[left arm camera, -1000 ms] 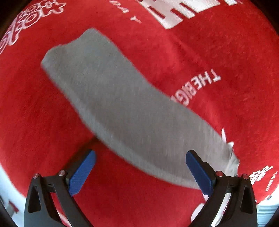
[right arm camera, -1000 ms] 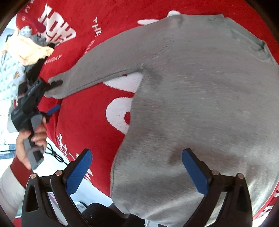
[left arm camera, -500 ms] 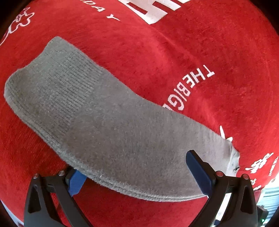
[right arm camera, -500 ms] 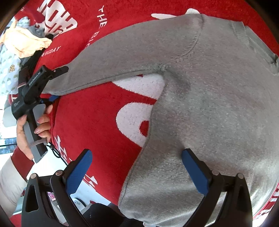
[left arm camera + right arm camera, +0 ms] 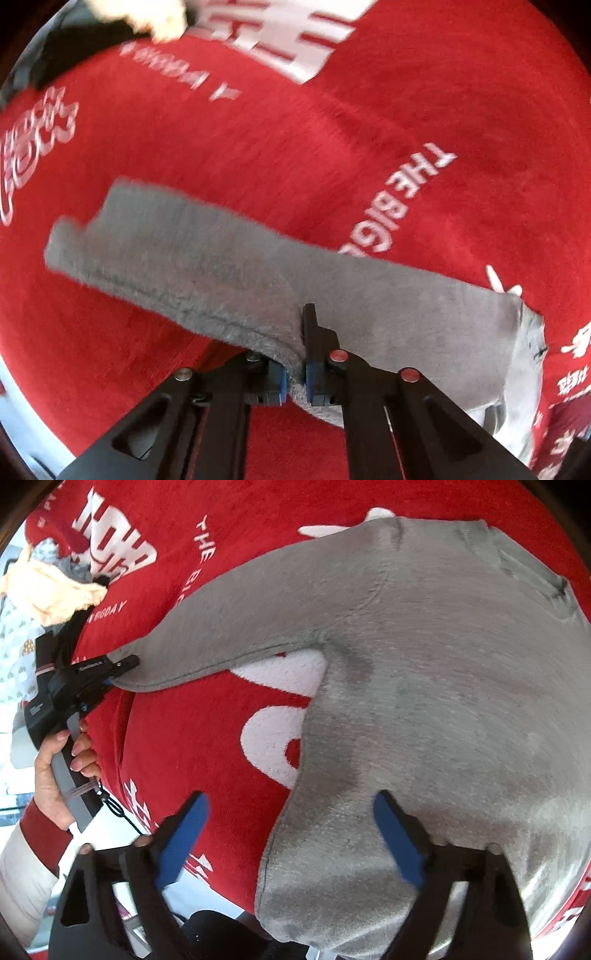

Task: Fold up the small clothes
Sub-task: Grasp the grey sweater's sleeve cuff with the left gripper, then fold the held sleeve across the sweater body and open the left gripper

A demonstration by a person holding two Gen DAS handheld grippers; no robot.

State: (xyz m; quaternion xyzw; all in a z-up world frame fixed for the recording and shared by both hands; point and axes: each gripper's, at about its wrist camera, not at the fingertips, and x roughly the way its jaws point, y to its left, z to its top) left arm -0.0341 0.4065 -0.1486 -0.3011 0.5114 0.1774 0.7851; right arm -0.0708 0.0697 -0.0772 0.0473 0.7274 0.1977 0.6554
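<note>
Sleeve [image 5: 229, 266] pinched near the cuff in left gripper [image 5: 294, 384], sweater [image 5: 443, 701] flat on red blanket [image 5: 207, 746]. Right gripper [image 5: 291, 834] closing, nothing clamped, side hem between the fingers. Best to lift low, carry sleeve across the body, avoid dragging.

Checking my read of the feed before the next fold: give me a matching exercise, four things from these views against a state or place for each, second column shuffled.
Things:
1. left gripper
2. right gripper
3. grey sweater
4. pale yellow garment

States or places:
a. spread flat on the red towel
b. shut on the sleeve
c. bunched at the towel's far edge
d. jaws closing, pads not pressing, over the sweater's side edge

Pairs: 1-b, 2-d, 3-a, 4-c
</note>
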